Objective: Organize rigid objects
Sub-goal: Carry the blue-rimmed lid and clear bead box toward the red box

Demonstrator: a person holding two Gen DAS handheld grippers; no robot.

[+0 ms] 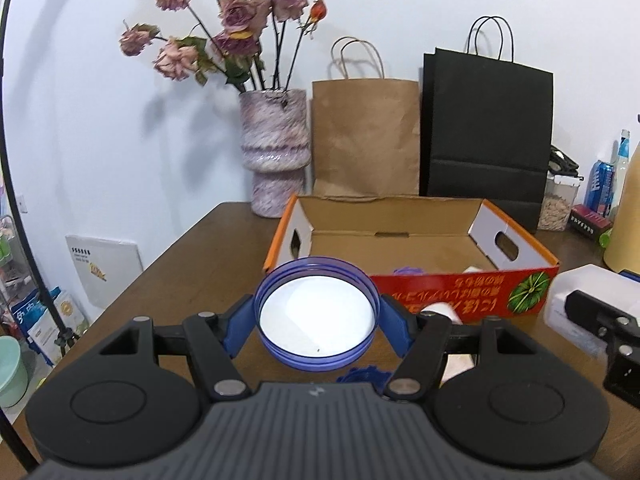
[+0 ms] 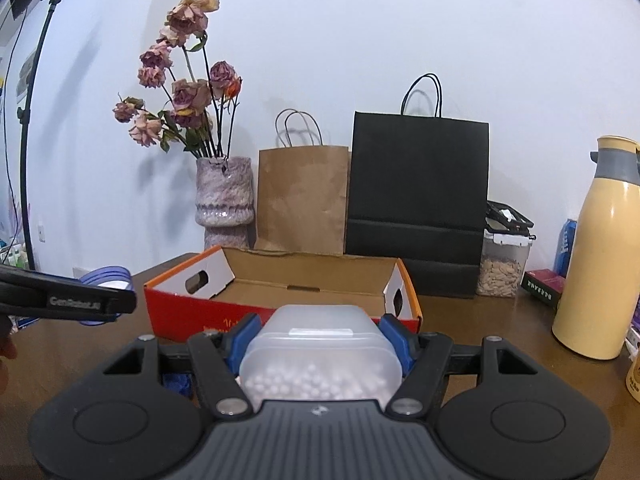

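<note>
i have both tongs loaded above the brown desk, in front of the open cardboard box. my left tongs pinch a blue lid, its blue pads pressing the rim on either side; the lid faces up toward me, showing a white inner disc ringed with blue ridges. in the right wrist view those left tongs show from the side at the left edge, and the blue lid juts out past them, clear of the desk.

my right tongs pinch a translucent plastic container that has small white beads lying in its near end. the blue pads sit against its two sides. it hangs just before the red front wall of the cardboard box. in the left wrist view the same container appears at the right, with part of the right tongs' black body in front of it.

inside the box i can see a purple thing and a white thing near the front wall, too hidden to name. behind the box stand a vase of dried roses, a brown paper bag and a black paper bag. a yellow flask stands to the right.
</note>
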